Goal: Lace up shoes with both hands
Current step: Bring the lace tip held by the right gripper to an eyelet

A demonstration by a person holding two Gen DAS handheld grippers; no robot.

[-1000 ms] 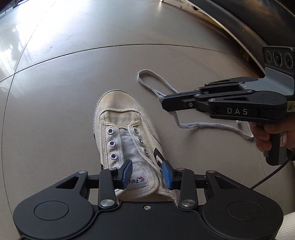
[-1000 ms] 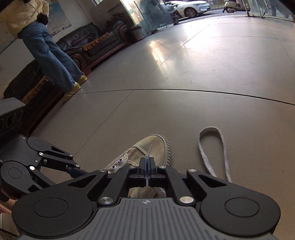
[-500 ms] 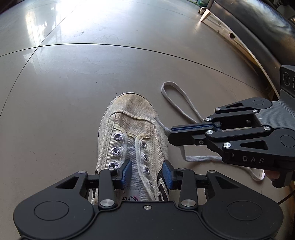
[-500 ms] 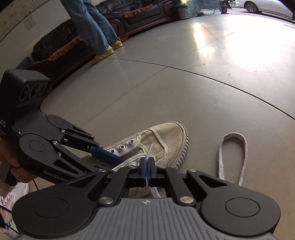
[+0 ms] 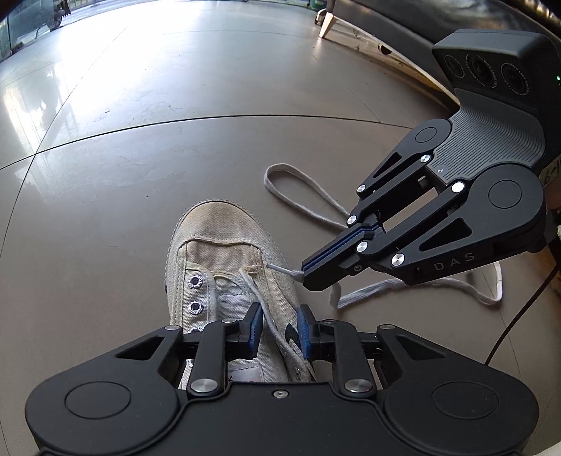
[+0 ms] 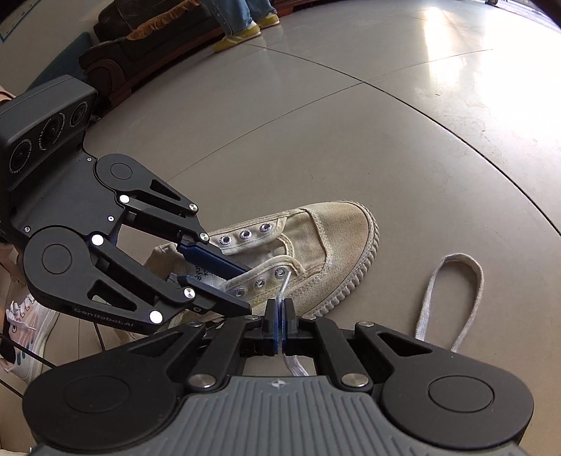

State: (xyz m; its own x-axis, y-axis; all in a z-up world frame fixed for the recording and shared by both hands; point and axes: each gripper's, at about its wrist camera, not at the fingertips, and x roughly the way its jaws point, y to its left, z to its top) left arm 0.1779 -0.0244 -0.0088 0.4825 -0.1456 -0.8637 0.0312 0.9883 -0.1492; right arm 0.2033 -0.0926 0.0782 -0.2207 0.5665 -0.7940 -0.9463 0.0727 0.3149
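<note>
A worn beige canvas shoe (image 5: 224, 252) lies on the floor, toe pointing away in the left wrist view. My left gripper (image 5: 279, 328) is open, its blue pads straddling the shoe's right eyelet flap near the tongue. My right gripper (image 5: 308, 279) comes in from the right, shut on the tip of the white lace (image 5: 280, 269), which touches the flap's front corner. In the right wrist view the right gripper (image 6: 279, 310) holds the lace tip (image 6: 284, 284) pointing at the front eyelet (image 6: 281, 272). The left gripper (image 6: 245, 287) hovers open over the shoe (image 6: 336, 238).
The rest of the lace lies in loose loops on the floor to the right of the shoe (image 5: 298, 182) (image 6: 452, 287). A dark sofa (image 6: 147, 38) and a person's legs in yellow shoes (image 6: 242, 31) stand far off. A white sneaker (image 6: 24, 336) is at the left edge.
The right gripper has brought the lace tip left and down to the shoe's front eyelet. The left gripper has shifted right, over the right eyelet flap, still open.
</note>
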